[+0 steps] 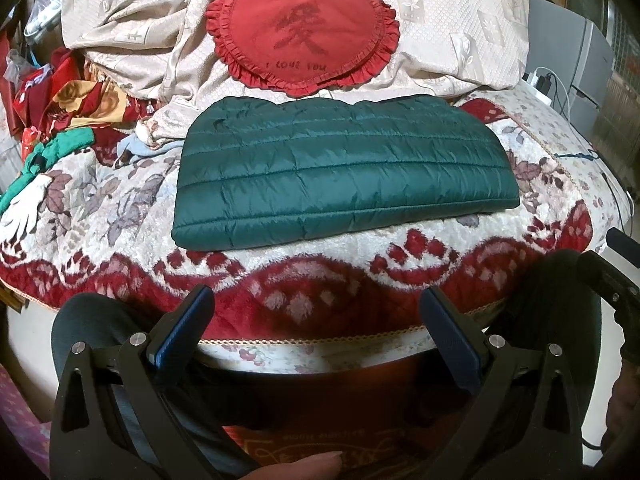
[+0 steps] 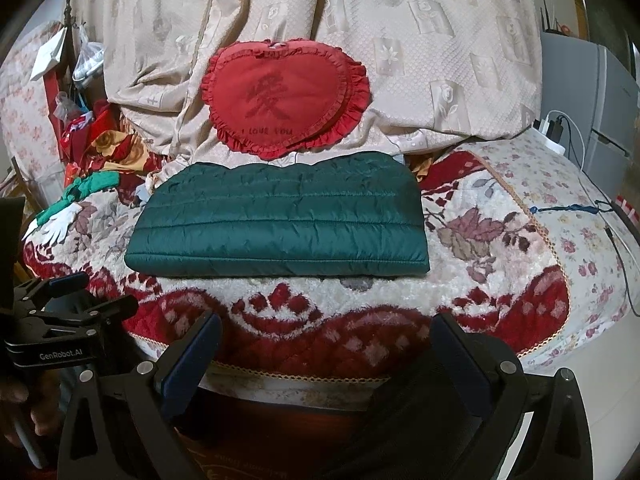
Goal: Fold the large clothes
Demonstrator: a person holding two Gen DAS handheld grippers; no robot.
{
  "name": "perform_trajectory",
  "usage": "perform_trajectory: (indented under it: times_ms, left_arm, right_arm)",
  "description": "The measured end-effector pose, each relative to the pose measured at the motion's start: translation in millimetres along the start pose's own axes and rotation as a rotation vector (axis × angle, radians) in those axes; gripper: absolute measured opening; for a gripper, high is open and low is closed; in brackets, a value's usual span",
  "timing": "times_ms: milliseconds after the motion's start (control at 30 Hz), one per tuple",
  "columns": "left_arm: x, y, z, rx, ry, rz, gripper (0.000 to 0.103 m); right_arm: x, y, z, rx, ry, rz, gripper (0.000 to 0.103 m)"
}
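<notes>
A fuzzy red and white blanket [image 1: 328, 264] covers the bed. The green puffy jacket [image 1: 340, 176] lies folded flat on it, below a red heart pillow [image 1: 300, 44]. The left gripper [image 1: 316, 312] and the right gripper [image 2: 326, 336] are wide apart, holding nothing. Only the right view shows the left gripper from the side.
</notes>
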State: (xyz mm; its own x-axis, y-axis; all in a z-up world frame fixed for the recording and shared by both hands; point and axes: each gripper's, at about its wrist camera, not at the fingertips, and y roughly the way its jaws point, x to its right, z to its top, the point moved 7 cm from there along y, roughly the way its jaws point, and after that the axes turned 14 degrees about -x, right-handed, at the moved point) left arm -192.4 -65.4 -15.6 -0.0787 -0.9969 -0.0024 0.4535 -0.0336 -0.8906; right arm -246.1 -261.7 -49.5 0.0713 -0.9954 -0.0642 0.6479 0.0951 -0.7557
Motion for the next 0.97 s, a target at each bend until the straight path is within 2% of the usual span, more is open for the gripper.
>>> perform_trajectory:
  times_ms: [967]
  left_arm:
    - [-3.1,7.6,-4.6,-0.015,0.010,-0.017,0.103]
  right_arm:
    - [0.4,4.6,-0.9,-0.007,0.002,0.001,0.103]
